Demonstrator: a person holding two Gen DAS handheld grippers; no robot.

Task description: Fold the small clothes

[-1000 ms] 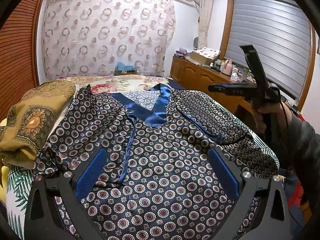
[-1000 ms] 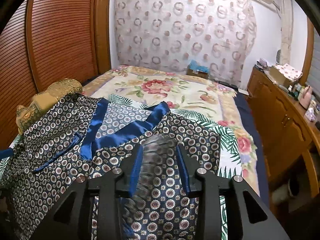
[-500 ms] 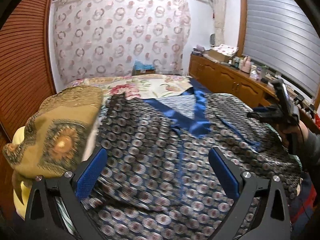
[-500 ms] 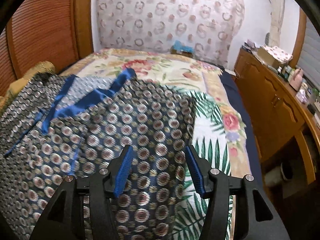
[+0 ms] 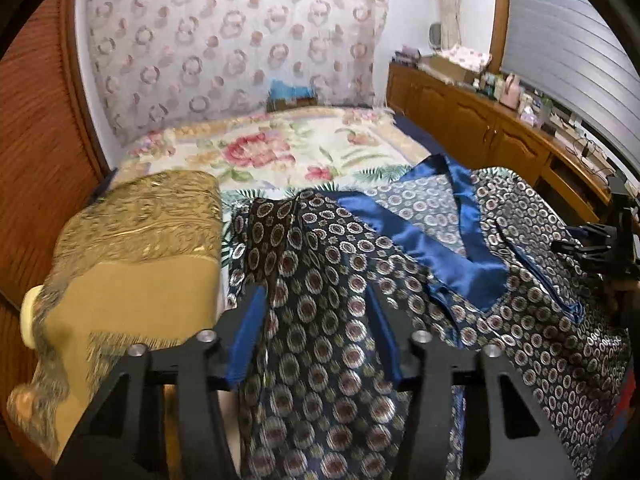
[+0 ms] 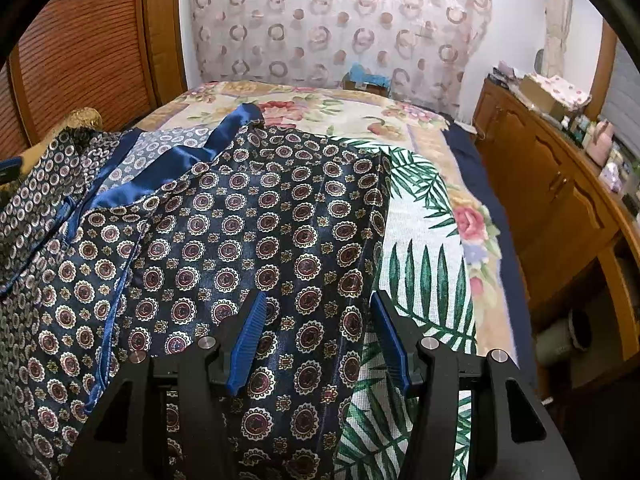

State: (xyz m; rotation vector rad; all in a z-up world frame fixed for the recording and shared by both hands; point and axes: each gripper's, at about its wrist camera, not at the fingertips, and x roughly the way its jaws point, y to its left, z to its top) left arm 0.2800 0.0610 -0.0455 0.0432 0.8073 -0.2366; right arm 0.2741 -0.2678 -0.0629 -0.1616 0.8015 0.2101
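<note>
Across the floral bedspread (image 6: pixel 420 240) I am viewing the patterned navy pyjama top (image 6: pixel 240 240), lying spread with its blue satin collar (image 5: pixel 420 248) turned toward the far end of the bed. Left gripper (image 5: pixel 316 340): I am closing its jaws now, with a raised fold of the top's left side lying between the blue pads (image 5: pixel 248 336); the pads are not visibly pressing on it. Right gripper (image 6: pixel 320 344): I am holding its jaws partly apart over the top's right edge, cloth lying between them, unpinched. Beside the top's left edge a gold folded textile (image 5: pixel 132 280) is sitting. Along the right wall a wooden cabinet (image 6: pixel 560 200) is standing.
</note>
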